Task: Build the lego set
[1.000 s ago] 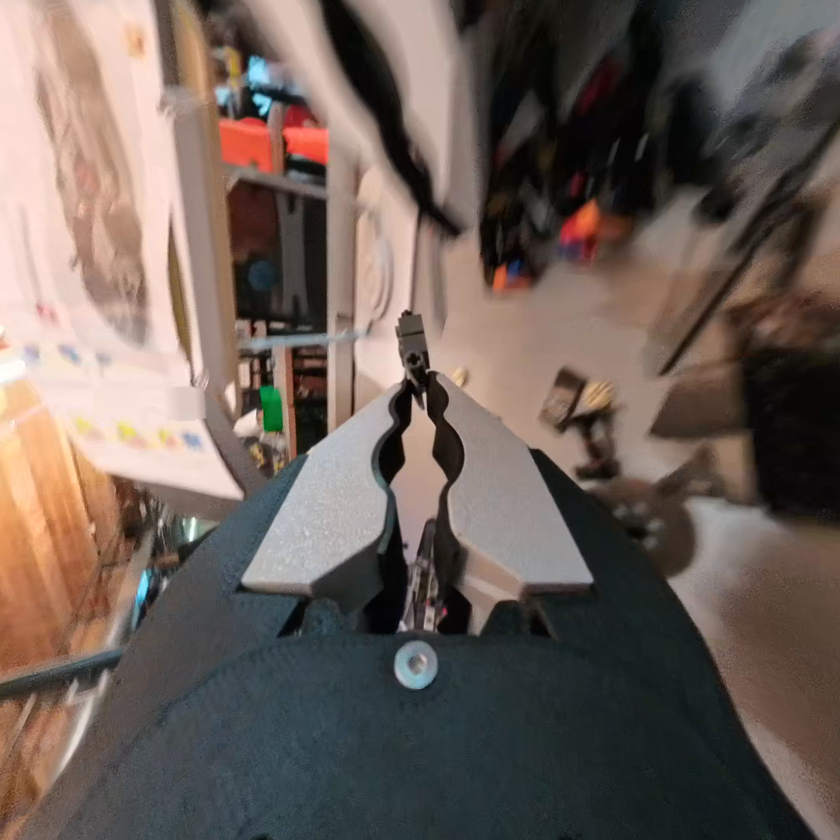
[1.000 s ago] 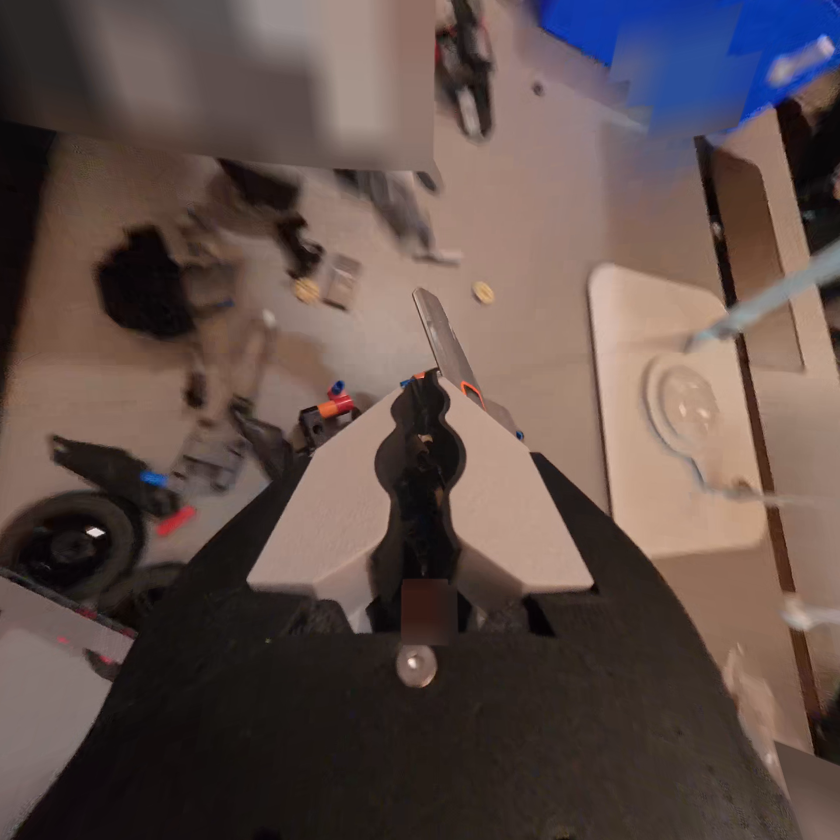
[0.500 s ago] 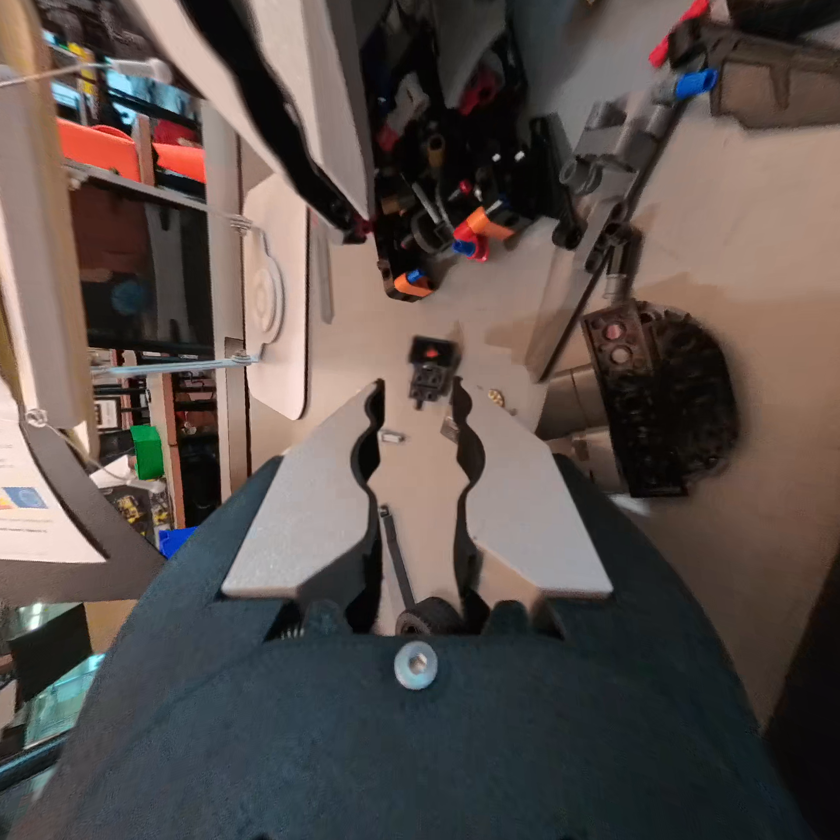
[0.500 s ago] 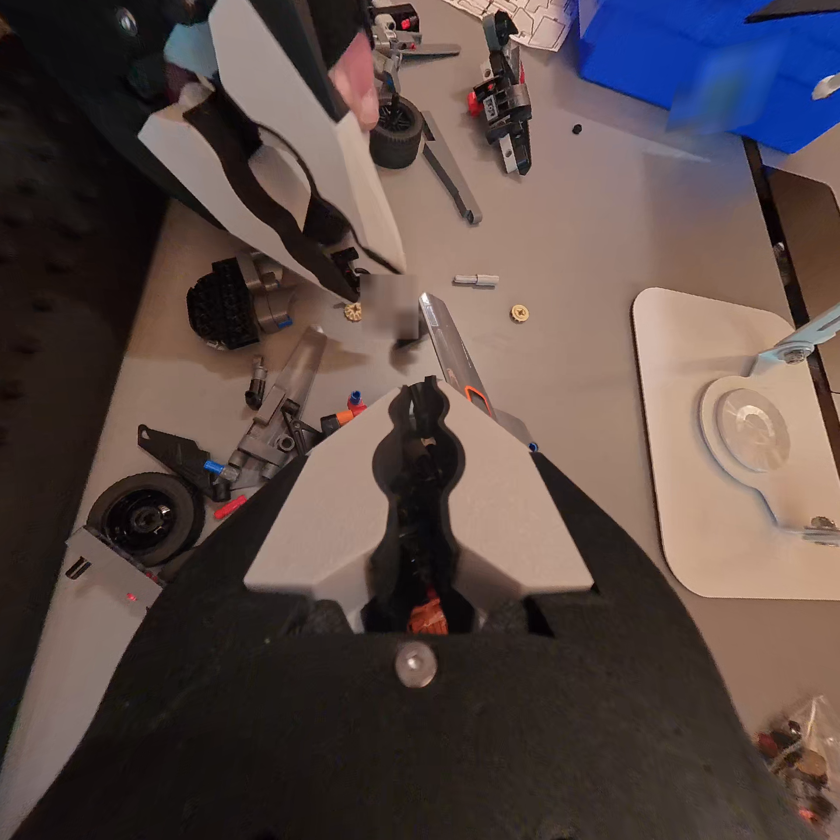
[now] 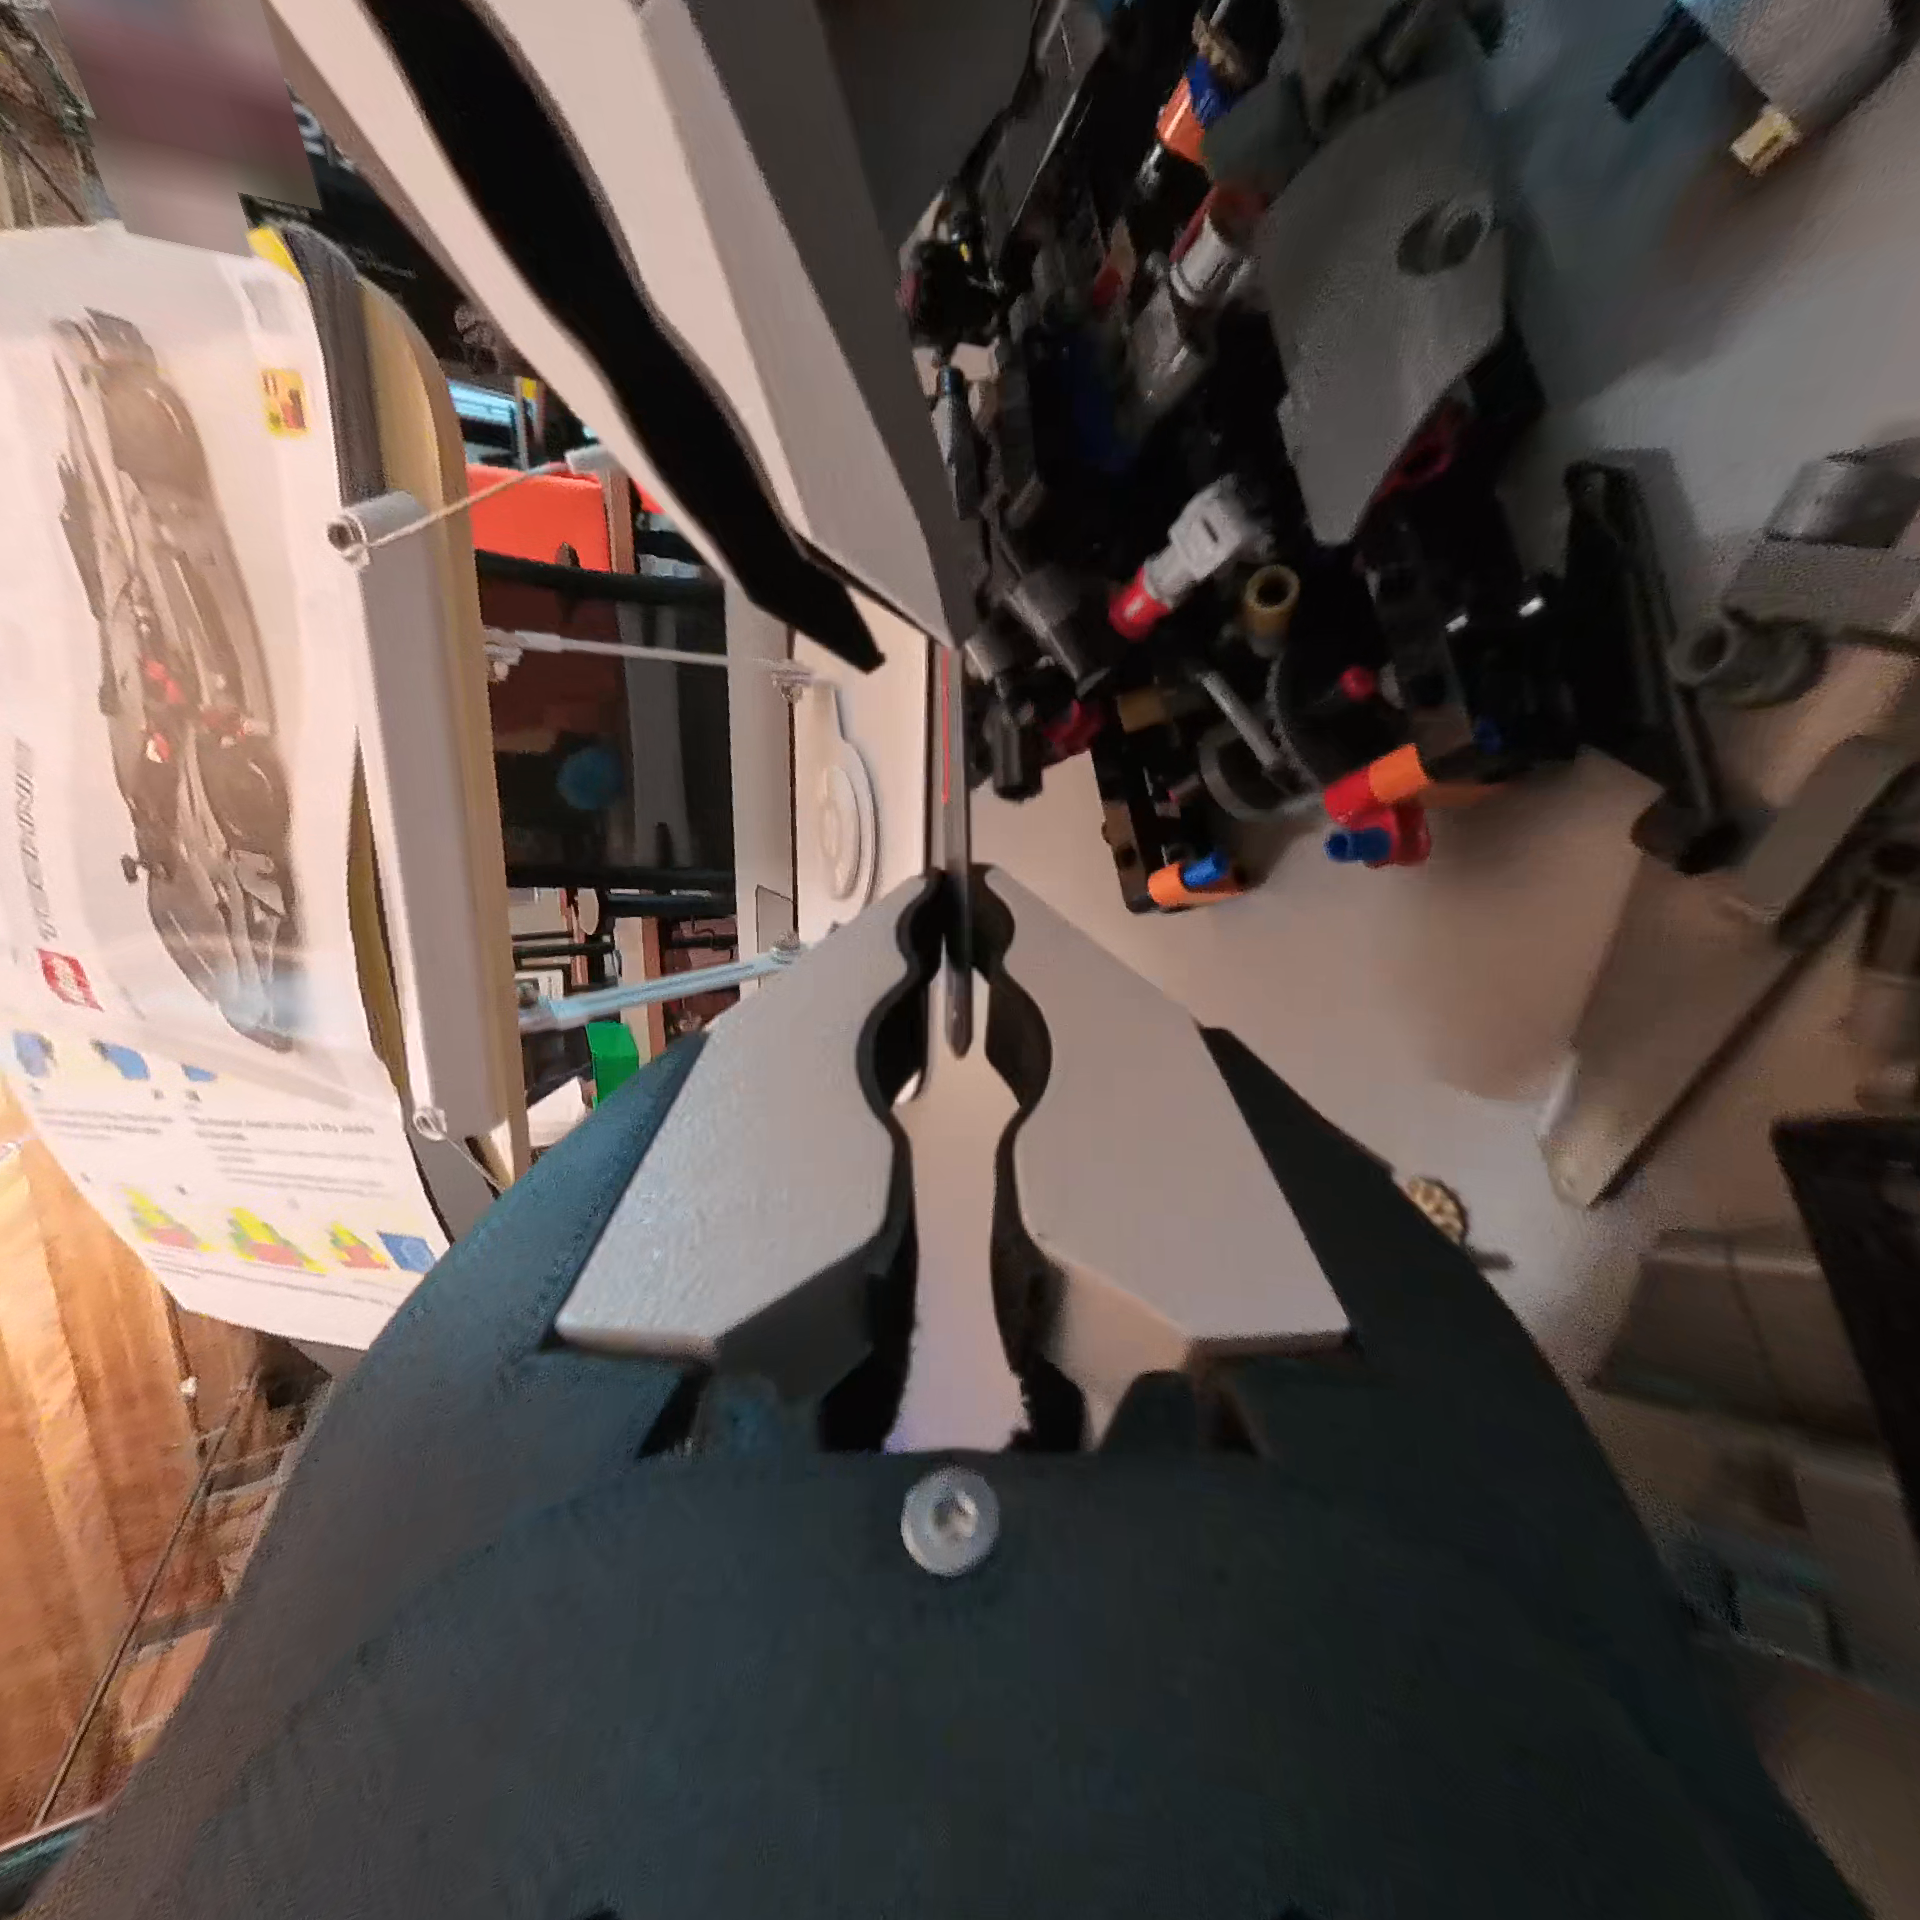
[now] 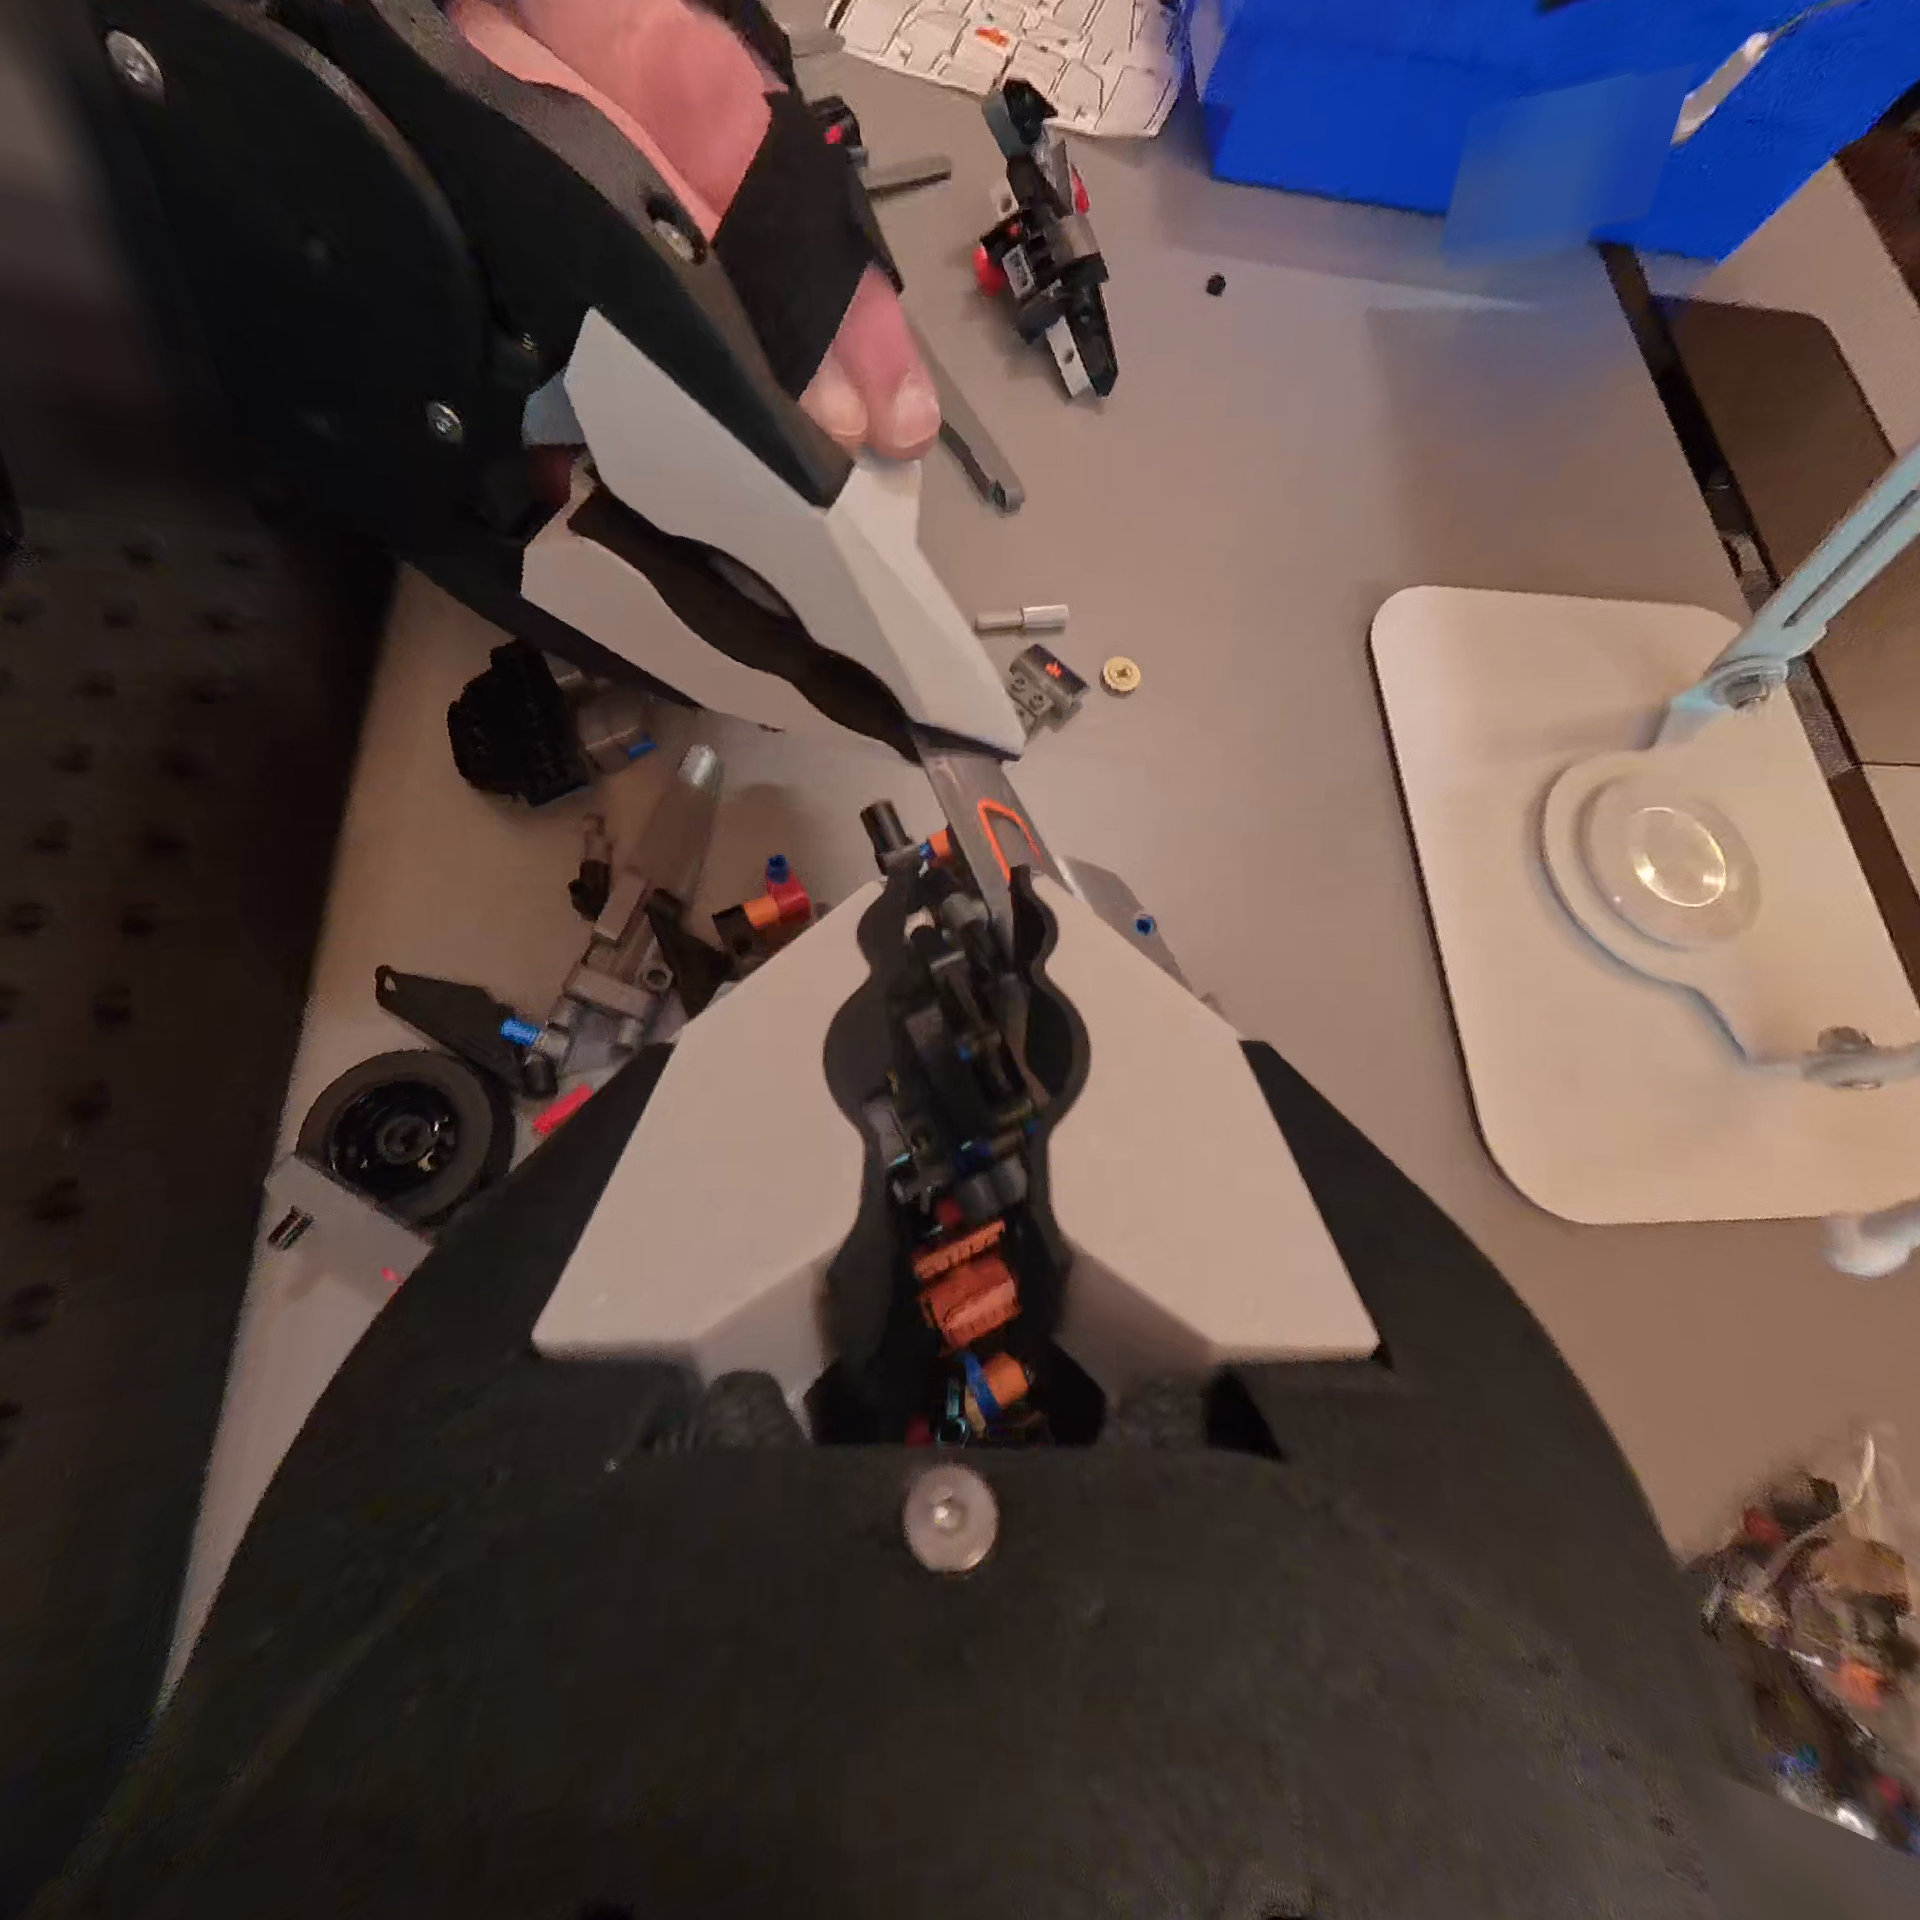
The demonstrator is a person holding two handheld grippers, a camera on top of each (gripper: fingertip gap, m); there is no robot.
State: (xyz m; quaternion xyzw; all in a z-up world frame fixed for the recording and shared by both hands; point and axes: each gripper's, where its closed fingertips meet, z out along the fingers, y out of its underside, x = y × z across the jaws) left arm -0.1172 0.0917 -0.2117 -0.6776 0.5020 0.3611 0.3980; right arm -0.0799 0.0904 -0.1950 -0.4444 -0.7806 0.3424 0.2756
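Left hand-held gripper (image 5: 961,894) has its 2 grey fingers pinched nearly together on the tip of a thin dark grey blade piece (image 5: 954,831), seen edge-on at frame centre in its own view. In the right wrist view that same left hand-held gripper (image 6: 961,743) comes in from the upper left, a person's hand (image 6: 727,135) wrapped around it, and the blade (image 6: 982,831) shows a small orange marking.

Right hand-held gripper (image 6: 956,894) is clamped around the lego assembly (image 6: 951,1049), which fills the gap between its fingers at frame centre, raised above the counter (image 6: 1247,468). The blade runs from this assembly up to the left gripper's tips. The assembly is mostly black beams with grey panels, orange and blue pins and a few red bits; in the left wrist view it (image 5: 1299,468) fills the upper right, motion-blurred.

Much of the assembly is hidden between the right gripper's fingers, so how the blade joins it cannot be made out. Loose parts lie on the counter: a black wheel (image 6: 405,1138) at lower left, a tan round piece (image 6: 1121,673) and a grey pin (image 6: 1023,619) near the middle. A blue bin (image 6: 1455,94) is cut off at the upper right.
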